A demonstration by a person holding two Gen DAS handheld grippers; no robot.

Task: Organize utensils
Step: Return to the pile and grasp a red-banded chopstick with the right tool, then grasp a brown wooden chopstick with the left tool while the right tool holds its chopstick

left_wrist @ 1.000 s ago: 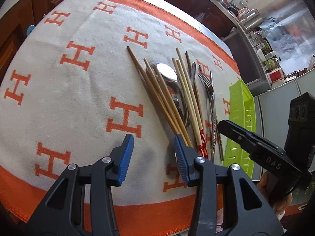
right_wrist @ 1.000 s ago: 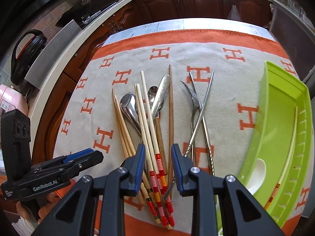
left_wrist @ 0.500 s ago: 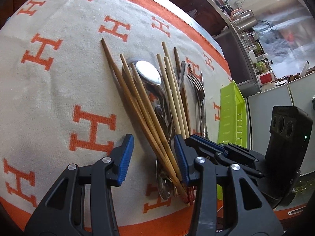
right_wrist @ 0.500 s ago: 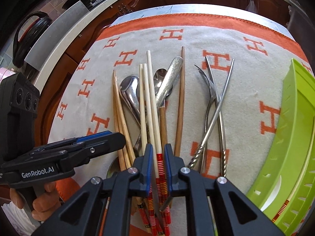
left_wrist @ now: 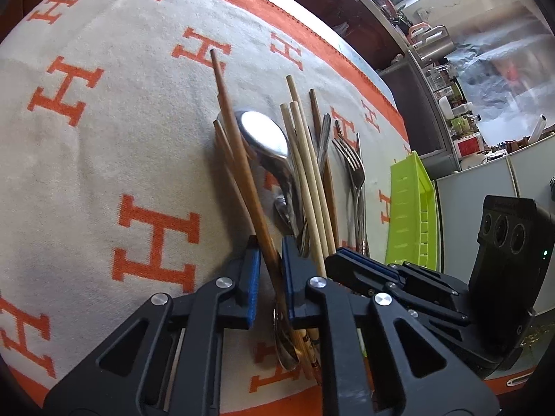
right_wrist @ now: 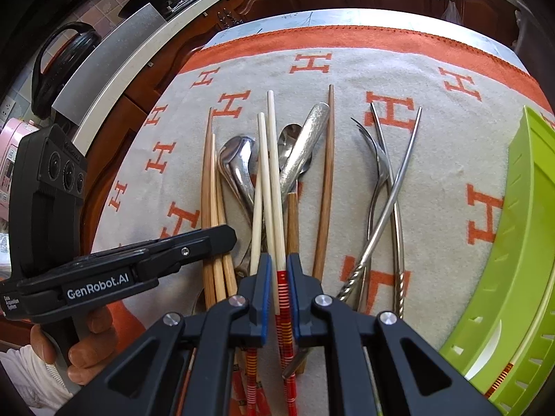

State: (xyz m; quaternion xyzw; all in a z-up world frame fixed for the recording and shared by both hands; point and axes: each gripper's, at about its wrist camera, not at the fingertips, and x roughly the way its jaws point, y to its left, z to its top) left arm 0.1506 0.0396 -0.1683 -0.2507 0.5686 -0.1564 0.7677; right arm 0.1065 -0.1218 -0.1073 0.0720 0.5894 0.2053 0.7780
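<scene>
While both grippers sit low over the pile, view by view:

Left wrist view
- left gripper (left_wrist: 270,260): jaws closing, blue pads either side of a brown chopstick (left_wrist: 242,159) that runs between them; pads look to press it
- brown chopstick: slants up and away, its far tip raised over an orange H, crossing other brown sticks
- spoon (left_wrist: 265,135): bowl just right of the chopstick, partly under it
- pale chopsticks (left_wrist: 305,173): right of the spoon, lying across the handles
- forks (left_wrist: 353,159): further right, near the green tray (left_wrist: 409,208)
- right gripper (left_wrist: 350,263): just right of the left one, its jaws pressed together on the pale sticks
- cloth (left_wrist: 86,159): cream with orange letters, under everything

Right wrist view
- right gripper (right_wrist: 278,277): jaws nearly together, pinching one pale chopstick with red bands (right_wrist: 274,180)
- left gripper (right_wrist: 222,237): comes in from the left, tips on the brown sticks; a hand (right_wrist: 86,343) grips its handle
- spoons (right_wrist: 239,163): beneath the pale sticks
- metal chopsticks (right_wrist: 392,190): crossed with a fork, right of the pile
- green tray (right_wrist: 520,242): at the right edge, holding a pale chopstick
</scene>
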